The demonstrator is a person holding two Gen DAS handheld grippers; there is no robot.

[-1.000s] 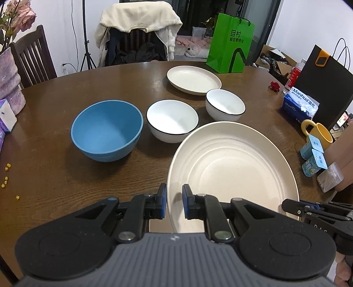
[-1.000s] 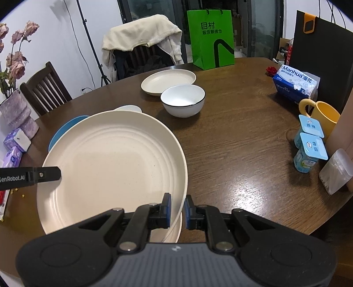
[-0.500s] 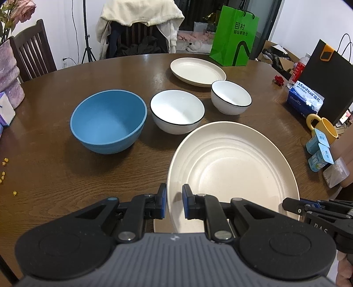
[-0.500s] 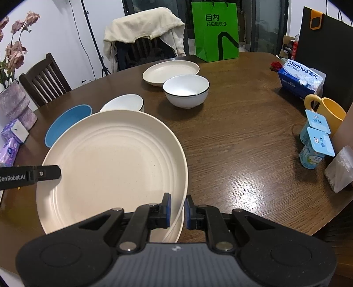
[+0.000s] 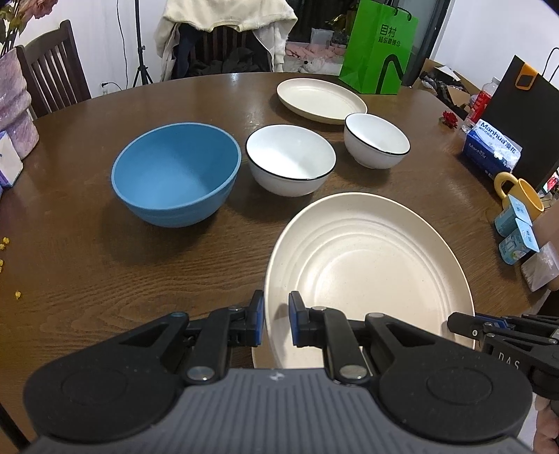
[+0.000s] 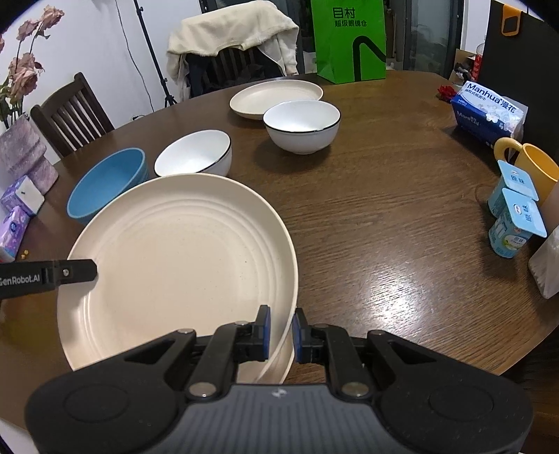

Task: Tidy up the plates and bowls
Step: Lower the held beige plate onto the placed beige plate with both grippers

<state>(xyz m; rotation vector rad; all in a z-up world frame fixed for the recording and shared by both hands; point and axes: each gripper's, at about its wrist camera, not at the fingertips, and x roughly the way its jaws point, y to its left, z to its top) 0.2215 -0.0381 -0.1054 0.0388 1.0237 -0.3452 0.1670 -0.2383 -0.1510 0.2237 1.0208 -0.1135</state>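
I hold the large cream ridged plate (image 5: 370,272) by opposite rims, my left gripper (image 5: 274,323) and right gripper (image 6: 280,331) each pinching an edge to keep it level over a second cream plate (image 6: 279,366) at the near edge of the round wooden table (image 6: 384,244). Beyond stand a blue bowl (image 5: 176,173), two white bowls, another plate, chairs.

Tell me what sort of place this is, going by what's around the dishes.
Most likely a home dining room. A round wooden table holds everyday clutter such as a yellow mug and a tissue pack. Wooden dining chairs stand around it, one draped with clothing.
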